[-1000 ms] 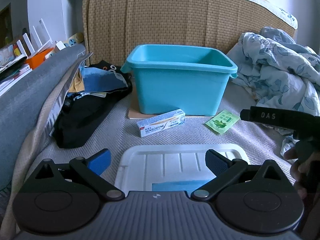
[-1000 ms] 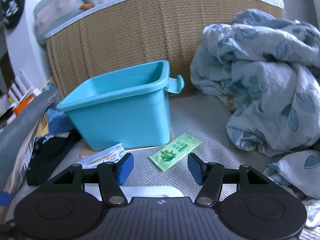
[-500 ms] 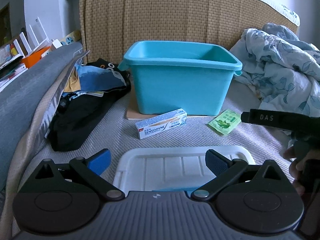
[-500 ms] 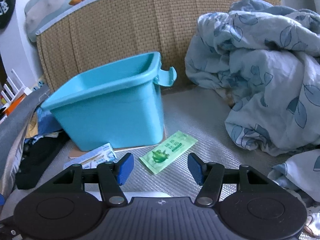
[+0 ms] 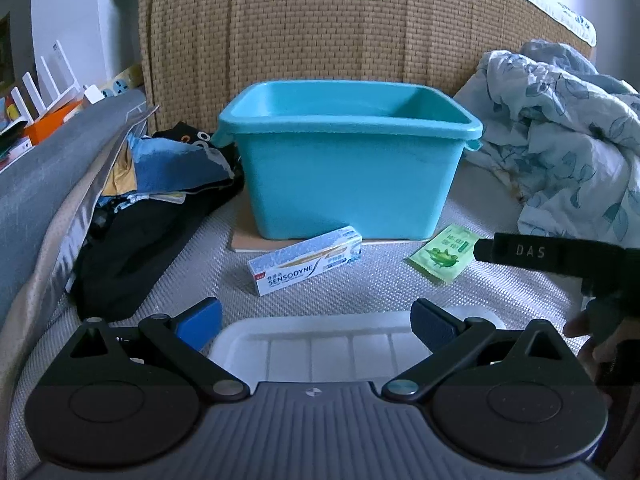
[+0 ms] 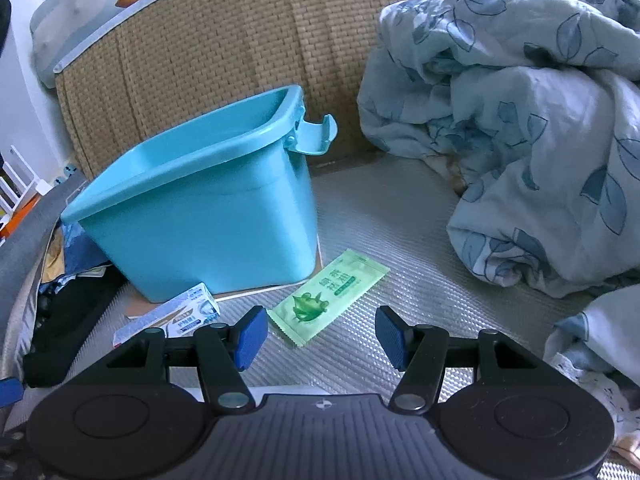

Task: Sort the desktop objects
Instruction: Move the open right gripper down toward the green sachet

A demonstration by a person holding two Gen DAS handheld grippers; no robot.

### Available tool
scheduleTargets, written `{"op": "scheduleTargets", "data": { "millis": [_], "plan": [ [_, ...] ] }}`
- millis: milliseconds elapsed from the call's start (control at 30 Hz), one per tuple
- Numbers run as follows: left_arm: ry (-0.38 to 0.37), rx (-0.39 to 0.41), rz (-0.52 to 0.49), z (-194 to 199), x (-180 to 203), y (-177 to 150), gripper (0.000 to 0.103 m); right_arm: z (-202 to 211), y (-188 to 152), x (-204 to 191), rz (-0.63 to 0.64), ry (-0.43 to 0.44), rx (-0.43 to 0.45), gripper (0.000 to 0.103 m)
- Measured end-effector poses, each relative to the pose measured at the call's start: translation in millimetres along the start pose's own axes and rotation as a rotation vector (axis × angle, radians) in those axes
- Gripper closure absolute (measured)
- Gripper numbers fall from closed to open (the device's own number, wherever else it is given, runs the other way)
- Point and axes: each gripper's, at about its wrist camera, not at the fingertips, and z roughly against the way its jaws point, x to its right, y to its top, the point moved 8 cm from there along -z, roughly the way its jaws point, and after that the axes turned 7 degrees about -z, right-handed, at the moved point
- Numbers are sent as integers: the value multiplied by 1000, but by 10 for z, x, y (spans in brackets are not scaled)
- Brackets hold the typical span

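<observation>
Both of my claws are spread apart and hold nothing. My right claw point(image 6: 320, 334) hangs just over the near end of the green sachet point(image 6: 330, 298), which lies flat on the bed mat point(image 6: 400, 240) beside the teal tub point(image 6: 208, 216). My left claw point(image 5: 316, 318) sits above a white lid point(image 5: 320, 344). The Sensodyne toothpaste box point(image 5: 306, 260) lies along the tub's front edge. Bare mat runs right toward the rumpled blanket point(image 6: 520, 120).

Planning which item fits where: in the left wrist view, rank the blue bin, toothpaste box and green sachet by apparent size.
1. blue bin, clearly largest.
2. toothpaste box.
3. green sachet, though close to the box in apparent size and partly hidden by the right gripper's finger, so that order is unsure.
</observation>
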Motion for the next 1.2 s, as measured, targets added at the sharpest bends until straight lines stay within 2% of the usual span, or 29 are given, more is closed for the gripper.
{"op": "scheduleTargets", "data": {
  "millis": [133, 567, 933, 1200],
  "plan": [
    [-2, -14, 5, -61, -18, -45, 0, -72, -35, -11, 23, -8, -16, 40],
    [11, -62, -14, -244, -36, -208, 0, -270, -16, 94, -41, -7, -34, 40],
    [10, -79, 1, -340, -30, -305, 0, -466, -83, 336, -204, 12, -67, 40],
    [-3, -70, 39, -386, -9, -297, 0, -547, -47, 343, -286, 75, -61, 47]
  ]
}}
